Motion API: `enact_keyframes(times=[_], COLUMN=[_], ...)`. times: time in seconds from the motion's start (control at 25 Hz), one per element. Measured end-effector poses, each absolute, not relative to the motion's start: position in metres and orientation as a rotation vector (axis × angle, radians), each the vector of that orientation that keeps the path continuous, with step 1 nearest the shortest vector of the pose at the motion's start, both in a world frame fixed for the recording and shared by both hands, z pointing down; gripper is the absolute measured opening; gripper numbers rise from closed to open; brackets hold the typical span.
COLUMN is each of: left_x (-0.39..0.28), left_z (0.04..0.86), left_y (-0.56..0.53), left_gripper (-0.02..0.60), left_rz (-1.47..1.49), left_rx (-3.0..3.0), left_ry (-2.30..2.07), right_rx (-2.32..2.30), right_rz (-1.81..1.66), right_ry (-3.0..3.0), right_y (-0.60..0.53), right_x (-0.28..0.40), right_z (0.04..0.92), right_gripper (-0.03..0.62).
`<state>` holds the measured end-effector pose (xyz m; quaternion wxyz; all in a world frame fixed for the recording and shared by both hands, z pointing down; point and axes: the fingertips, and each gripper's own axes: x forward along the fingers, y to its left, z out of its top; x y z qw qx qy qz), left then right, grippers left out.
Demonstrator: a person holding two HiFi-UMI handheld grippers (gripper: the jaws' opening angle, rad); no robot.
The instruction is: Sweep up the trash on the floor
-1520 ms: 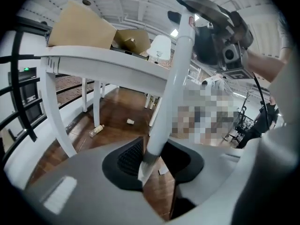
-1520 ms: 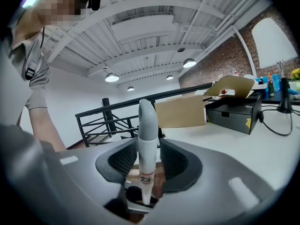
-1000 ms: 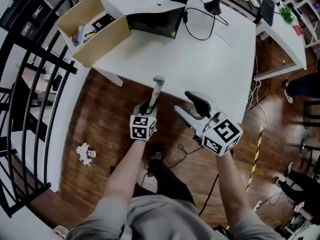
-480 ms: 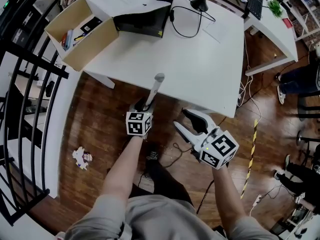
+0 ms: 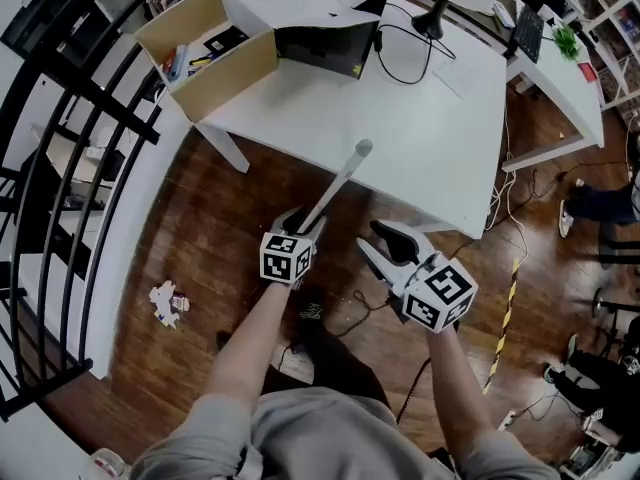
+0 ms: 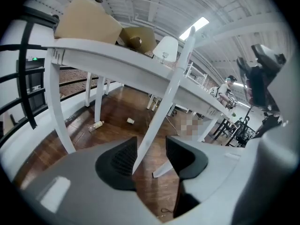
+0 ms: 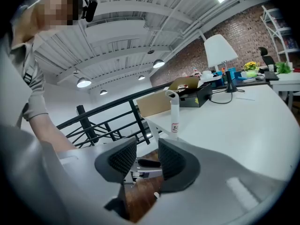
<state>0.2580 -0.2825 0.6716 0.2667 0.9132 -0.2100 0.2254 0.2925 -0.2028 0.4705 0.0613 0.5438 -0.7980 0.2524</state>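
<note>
The crumpled paper (image 5: 168, 304) lies on the floor well off to the left of my left tongs (image 5: 302, 221), near neither pair. Through the left tongs runs a white handle (image 5: 339, 181), which I take for the broom's; it leans up and away over the edge of the table (image 5: 430, 118) ahead. Those jaws have just been opening and stand wide, the handle loose between them. My right tongs (image 5: 370, 238) sit just to the right, jaws apart though lately closing, with nothing between them. I judge I'm shifting my grip, with sweeping not yet begun. Next comes a firm clamp on the handle, then carrying the broom leftward to the paper.
</note>
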Motion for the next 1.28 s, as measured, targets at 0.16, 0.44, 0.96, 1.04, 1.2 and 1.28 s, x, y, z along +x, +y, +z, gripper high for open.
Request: enact_keyframes(times=[0.16,0.44,0.96,1.04,1.2,1.28], left_x=[0.207,0.052,-0.289,-0.328,-0.389,-0.411], left_z=[0.633,0.535,0.411,0.4,0.382,0.376], left_y=[-0.278,-0.269,-0.176,-0.159,-0.131,-0.119], left_gripper=[0.092,0.006,0.005,0.005,0.005,0.005], left_rz=[0.521,0.319,0.193,0.162,0.098,0.088], left_rx=[2.529,2.562,2.488,2.476,2.449,2.437], left_ry=[-0.609,-0.803,-1.227,-1.277,-1.365,-1.397], right_rx=[1.522,1.246,0.842,0.806,0.724,0.69], right_rz=[0.739,0.615,0.356,0.317,0.244,0.218], right_ry=[-2.479,-2.655,-2.846,-2.864,-2.897,-2.906], right_y=[-0.215,-0.234,-0.178,-0.166,-0.144,-0.135], right_x=[0.247,0.103,-0.234,-0.274,-0.337,-0.36], right_z=[0.469,0.437,0.358,0.348,0.329,0.322], right_gripper=[0.084,0.0,0.0,0.0,0.0,0.0])
